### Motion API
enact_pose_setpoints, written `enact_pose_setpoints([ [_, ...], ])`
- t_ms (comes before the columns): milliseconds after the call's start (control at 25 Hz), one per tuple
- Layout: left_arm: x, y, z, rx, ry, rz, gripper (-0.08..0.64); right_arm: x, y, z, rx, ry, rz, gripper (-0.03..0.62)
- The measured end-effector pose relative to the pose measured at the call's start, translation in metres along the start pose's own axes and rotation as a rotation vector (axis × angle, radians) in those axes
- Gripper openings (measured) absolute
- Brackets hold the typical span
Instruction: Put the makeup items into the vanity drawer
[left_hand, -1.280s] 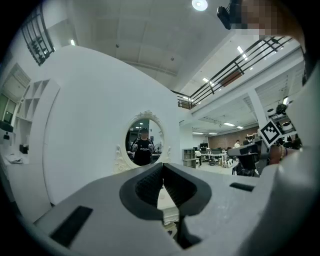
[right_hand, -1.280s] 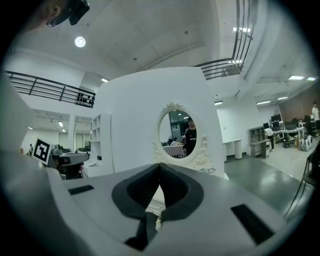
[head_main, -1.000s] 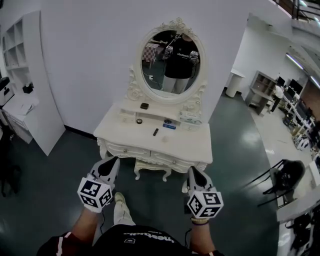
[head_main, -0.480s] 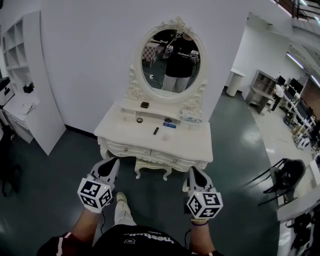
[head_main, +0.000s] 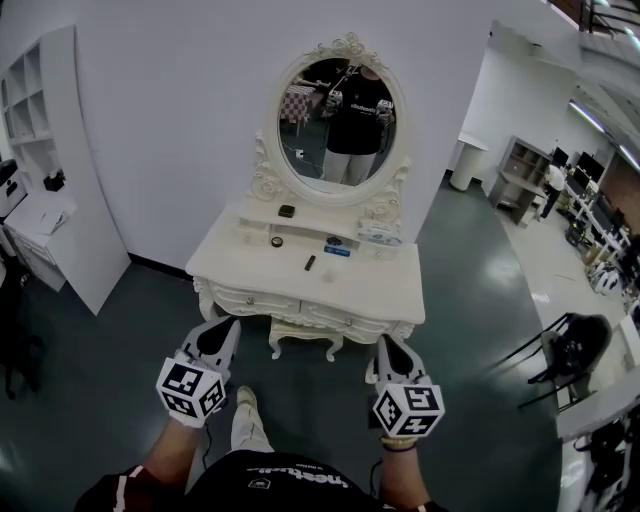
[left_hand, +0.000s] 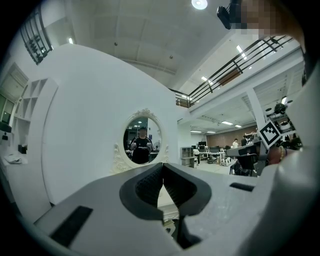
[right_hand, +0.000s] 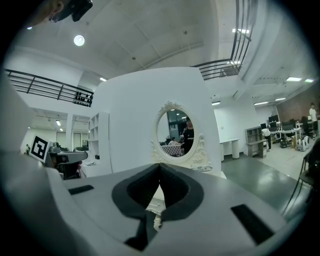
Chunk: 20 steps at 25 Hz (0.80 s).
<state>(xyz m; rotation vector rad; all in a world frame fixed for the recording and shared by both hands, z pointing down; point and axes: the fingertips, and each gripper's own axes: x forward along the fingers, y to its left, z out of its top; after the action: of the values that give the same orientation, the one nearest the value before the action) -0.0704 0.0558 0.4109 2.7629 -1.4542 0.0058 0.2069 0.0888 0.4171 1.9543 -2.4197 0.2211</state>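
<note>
A white vanity table (head_main: 370, 285) with an oval mirror (head_main: 340, 120) stands ahead of me against the wall. On its top lie a slim dark stick (head_main: 310, 263), a small round pot (head_main: 277, 241) and a blue item (head_main: 337, 246). A small dark box (head_main: 287, 211) sits on the raised shelf. Both front drawers (head_main: 250, 299) are closed. My left gripper (head_main: 226, 323) and right gripper (head_main: 385, 341) hover level before the table's front edge, apart from it. Both are shut and empty, with the jaws meeting in the left gripper view (left_hand: 162, 169) and in the right gripper view (right_hand: 160, 169).
A white shelf unit (head_main: 60, 150) and a low white desk (head_main: 40, 215) stand at the left. At the right, a dark office chair (head_main: 575, 350) stands on the green floor, with office desks (head_main: 590, 200) beyond. My own reflection shows in the mirror.
</note>
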Motion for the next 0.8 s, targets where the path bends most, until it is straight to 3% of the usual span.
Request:
enact_pose_setpoints([
  [800, 0.017, 0.023, -0.002, -0.017, 0.014, 0.005, 0.005, 0.029, 0.001, -0.002, -0.013, 0.035, -0.011, 0.003],
])
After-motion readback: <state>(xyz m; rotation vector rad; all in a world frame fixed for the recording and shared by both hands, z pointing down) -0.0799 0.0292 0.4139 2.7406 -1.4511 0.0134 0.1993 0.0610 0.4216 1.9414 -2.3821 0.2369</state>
